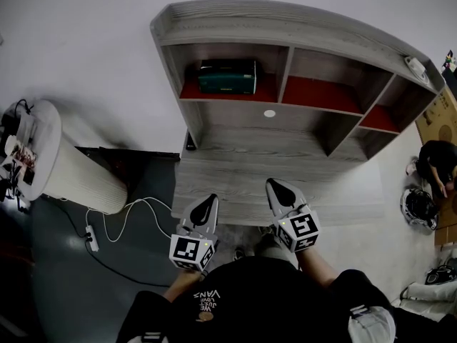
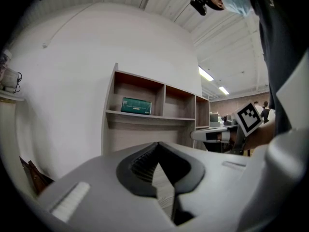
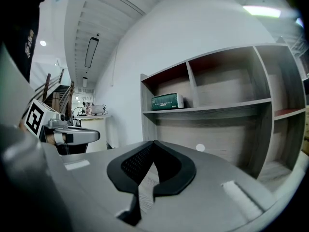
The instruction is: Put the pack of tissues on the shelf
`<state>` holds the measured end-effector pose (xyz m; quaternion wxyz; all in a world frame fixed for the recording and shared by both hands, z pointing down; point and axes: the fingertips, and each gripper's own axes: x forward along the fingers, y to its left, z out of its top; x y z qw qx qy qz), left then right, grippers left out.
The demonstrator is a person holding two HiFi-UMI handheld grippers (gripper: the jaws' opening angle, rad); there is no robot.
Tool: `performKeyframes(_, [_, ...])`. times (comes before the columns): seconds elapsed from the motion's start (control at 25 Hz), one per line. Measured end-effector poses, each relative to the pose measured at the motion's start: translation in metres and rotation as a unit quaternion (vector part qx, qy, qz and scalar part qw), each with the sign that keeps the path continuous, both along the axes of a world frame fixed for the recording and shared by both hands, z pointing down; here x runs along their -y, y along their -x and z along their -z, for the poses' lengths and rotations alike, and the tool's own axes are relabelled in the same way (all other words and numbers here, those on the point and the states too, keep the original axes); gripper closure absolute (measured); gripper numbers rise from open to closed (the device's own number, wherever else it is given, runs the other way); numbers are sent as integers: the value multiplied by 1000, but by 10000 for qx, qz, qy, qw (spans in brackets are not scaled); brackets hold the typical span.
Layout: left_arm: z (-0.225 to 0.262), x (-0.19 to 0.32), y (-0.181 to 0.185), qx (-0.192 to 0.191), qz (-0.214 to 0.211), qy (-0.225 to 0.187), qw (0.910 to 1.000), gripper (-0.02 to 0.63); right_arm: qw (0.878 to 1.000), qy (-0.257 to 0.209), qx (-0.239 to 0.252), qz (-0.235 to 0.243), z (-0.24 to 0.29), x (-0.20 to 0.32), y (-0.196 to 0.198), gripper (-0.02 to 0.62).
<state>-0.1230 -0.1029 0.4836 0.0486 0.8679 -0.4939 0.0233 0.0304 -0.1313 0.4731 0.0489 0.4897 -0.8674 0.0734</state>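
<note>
Against the white wall (image 1: 86,41), the pack of tissues (image 1: 227,76) lies crosswise in the top-left compartment of the shelf (image 1: 321,95), ahead of the closed, empty left hand-held gripper (image 1: 207,200), seemingly nearer it than the likewise closed right hand-held gripper (image 1: 275,185)

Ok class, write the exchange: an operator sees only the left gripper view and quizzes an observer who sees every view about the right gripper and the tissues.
Operator: Is the right gripper holding anything?
Observer: No, the right gripper is shut and empty.
Operator: What does the pack rest on?
Observer: The pack of tissues lies on a red lining in the shelf.
</note>
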Motion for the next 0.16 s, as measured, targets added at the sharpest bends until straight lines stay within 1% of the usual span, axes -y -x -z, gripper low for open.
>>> performKeyframes(0.16, [1,-1,-3,-18,-15,-34,10000,555,10000,-44,58,-39,2,0,-1,594])
